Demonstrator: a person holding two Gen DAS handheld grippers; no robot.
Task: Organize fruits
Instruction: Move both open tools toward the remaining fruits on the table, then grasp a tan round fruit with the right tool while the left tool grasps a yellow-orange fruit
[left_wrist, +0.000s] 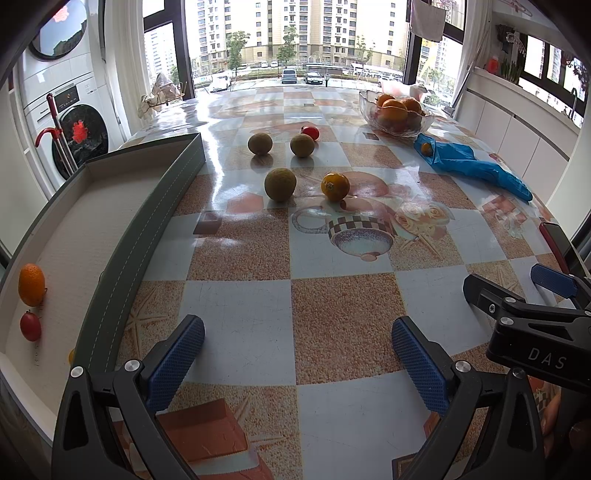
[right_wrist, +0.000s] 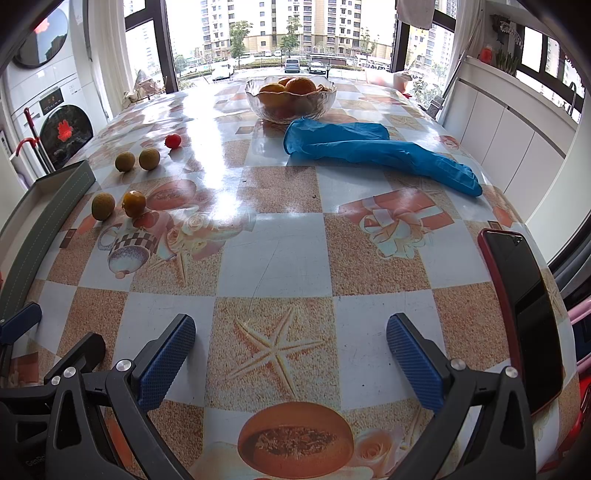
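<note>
Loose fruits lie mid-table: three greenish-brown round fruits (left_wrist: 280, 184), (left_wrist: 260, 143), (left_wrist: 302, 145), a small orange (left_wrist: 335, 186) and a red tomato (left_wrist: 310, 132). In the right wrist view they sit far left, with the orange (right_wrist: 134, 203) beside a green fruit (right_wrist: 103, 206). The grey tray (left_wrist: 162, 206) at left holds a kumquat (left_wrist: 31, 284) and a small red fruit (left_wrist: 30, 325). My left gripper (left_wrist: 297, 356) is open over bare tablecloth near the tray. My right gripper (right_wrist: 291, 354) is open too, with nothing between its fingers.
A glass bowl (right_wrist: 325, 101) of oranges stands at the back. A blue plastic bag (right_wrist: 376, 151) lies in front of it, with a small fruit at its mouth (left_wrist: 426, 148). A red-cased phone (right_wrist: 524, 314) rests at the right table edge. Washing machines stand left.
</note>
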